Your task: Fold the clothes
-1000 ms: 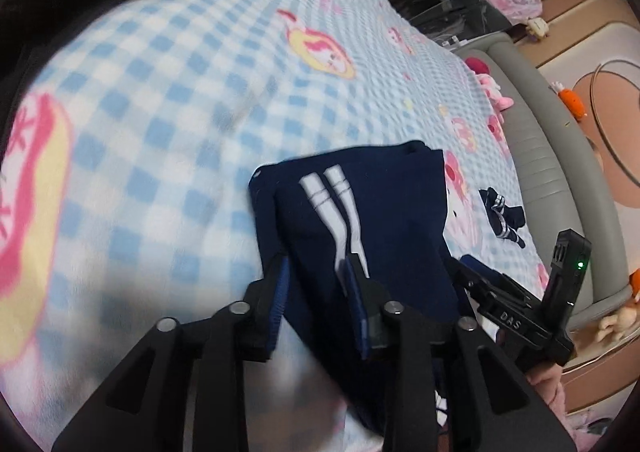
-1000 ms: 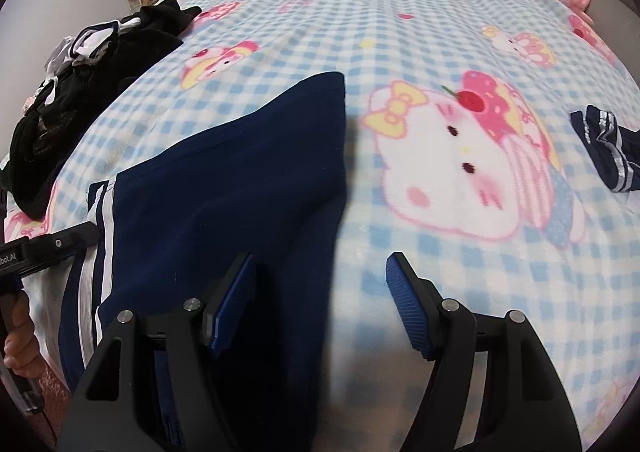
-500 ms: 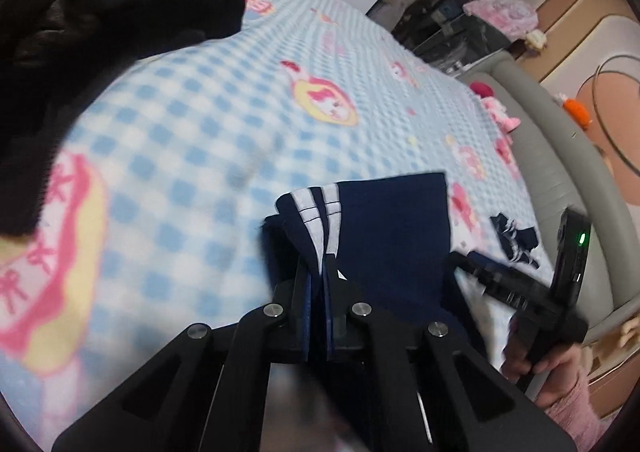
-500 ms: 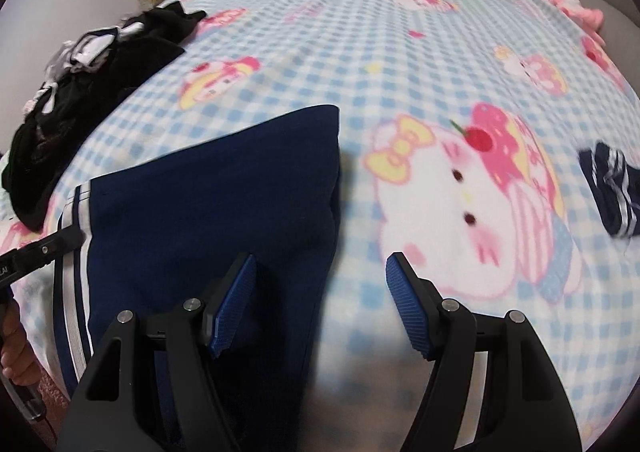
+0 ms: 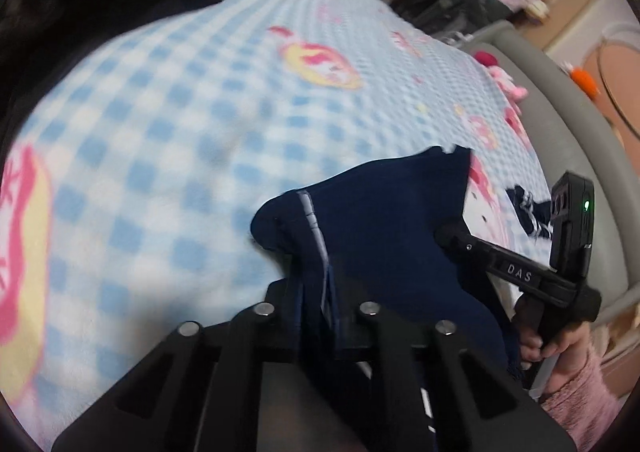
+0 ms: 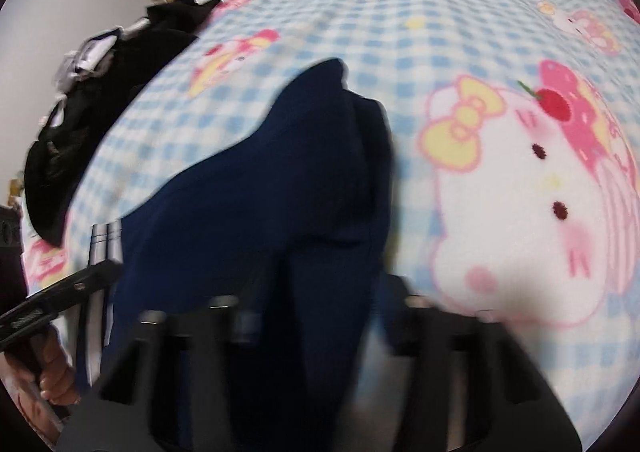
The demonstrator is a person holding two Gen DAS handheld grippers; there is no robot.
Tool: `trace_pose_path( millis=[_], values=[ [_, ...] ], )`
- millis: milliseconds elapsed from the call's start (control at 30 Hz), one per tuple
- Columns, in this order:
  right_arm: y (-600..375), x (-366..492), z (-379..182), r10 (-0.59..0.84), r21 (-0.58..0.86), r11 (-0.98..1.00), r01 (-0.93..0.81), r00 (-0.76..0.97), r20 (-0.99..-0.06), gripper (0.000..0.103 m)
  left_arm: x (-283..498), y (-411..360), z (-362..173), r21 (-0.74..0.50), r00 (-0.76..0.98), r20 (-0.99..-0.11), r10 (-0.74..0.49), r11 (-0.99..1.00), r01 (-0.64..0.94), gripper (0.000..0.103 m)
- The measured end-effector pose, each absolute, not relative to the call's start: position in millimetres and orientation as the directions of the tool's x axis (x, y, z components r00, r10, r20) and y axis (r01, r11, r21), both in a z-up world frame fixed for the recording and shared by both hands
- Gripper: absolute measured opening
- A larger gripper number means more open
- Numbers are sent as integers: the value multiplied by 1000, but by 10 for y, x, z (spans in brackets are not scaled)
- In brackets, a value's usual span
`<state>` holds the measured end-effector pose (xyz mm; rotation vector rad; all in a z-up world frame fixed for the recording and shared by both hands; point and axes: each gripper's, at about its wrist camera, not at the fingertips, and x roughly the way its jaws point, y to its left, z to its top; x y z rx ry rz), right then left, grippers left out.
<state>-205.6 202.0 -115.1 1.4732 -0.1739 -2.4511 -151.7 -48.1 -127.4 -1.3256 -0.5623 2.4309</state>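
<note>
A navy garment with white side stripes [image 5: 384,228] lies partly lifted on the checked blanket. My left gripper [image 5: 318,292] is shut on its striped edge and holds that edge bunched above the bed. In the right wrist view the same navy garment [image 6: 260,203] rises in a fold toward the camera. My right gripper [image 6: 320,292] is blurred, with its fingers close around the navy cloth. The left gripper's body [image 6: 60,292] shows at the left edge there, and the right gripper's body [image 5: 520,272] shows in the left wrist view.
A blue-and-white checked cartoon blanket [image 6: 440,31] covers the bed. A pile of black clothes [image 6: 100,91] lies at the far left. A small folded navy striped item [image 5: 532,207] lies near the grey bed edge [image 5: 560,111].
My left gripper closed on the striped edge and lifted it. My right gripper went from wide open beside the garment to closed around the cloth, which now stands bunched up.
</note>
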Motion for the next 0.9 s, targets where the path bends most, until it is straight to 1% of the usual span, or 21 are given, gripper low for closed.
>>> trace_pose_path(
  millis=[33, 100, 167, 233, 333, 367, 400, 433, 500, 567, 667, 733, 767, 800, 833, 900],
  values=[
    [2041, -2021, -1108, -301, 251, -953, 169, -451, -840, 11, -1502, -438, -1189, -458, -532, -722, 442, -882, -111, 9],
    [2103, -1934, -966, -313, 269, -950, 161, -478, -821, 7, -1464, -381, -1034, -426, -553, -712, 434, -892, -152, 9],
    [2180, -1793, -747, -310, 272, -951, 149, -526, -792, 6, -1441, -422, -868, -456, -565, -675, 475, -870, -188, 9],
    [2264, -1640, -523, -301, 274, -952, 136, -575, -761, 5, -1476, -433, -748, -459, -570, -661, 488, -864, -208, 9],
    [2384, -1490, -292, -286, 271, -955, 119, -613, -736, 6, -1696, -411, -720, -418, -538, -705, 462, -884, -211, 10],
    [2418, -1489, -311, -291, 283, -953, 111, -601, -745, 7, -1764, -430, -782, -437, -512, -720, 469, -879, -190, 10],
    [2453, -1497, -357, -300, 299, -949, 101, -582, -756, 16, -1832, -448, -843, -455, -485, -734, 475, -874, -168, 10],
    [2475, -1522, -430, -316, 319, -943, 95, -558, -768, 32, -1836, -490, -905, -482, -473, -731, 492, -863, -152, 10],
    [2490, -1593, -605, -338, 345, -935, 85, -512, -789, 45, -1802, -553, -1014, -519, -460, -724, 514, -845, -128, 11],
    [2471, -1691, -779, -344, 347, -934, 86, -479, -808, 46, -1732, -585, -1095, -528, -462, -721, 516, -842, -116, 11],
    [2452, -1867, -979, -367, 365, -926, 92, -437, -821, 47, -1692, -670, -1282, -583, -454, -700, 551, -808, -83, 13],
    [2434, -1994, -1079, -412, 417, -905, 84, -419, -809, 53, -1731, -723, -1403, -626, -439, -686, 580, -778, -51, 15],
    [2418, -2053, -1122, -433, 443, -893, 78, -412, -802, 55, -1761, -739, -1447, -643, -432, -678, 594, -765, -41, 15],
    [2390, -2106, -1151, -456, 464, -882, 82, -403, -794, 55, -1786, -720, -1434, -634, -440, -678, 589, -771, -55, 15],
    [2328, -2159, -1177, -457, 456, -884, 100, -387, -801, 54, -1811, -701, -1419, -624, -447, -678, 584, -778, -70, 14],
    [2196, -2240, -1209, -431, 410, -901, 138, -366, -825, 16, -1815, -617, -1339, -574, -470, -688, 552, -811, -112, 13]
  ],
)
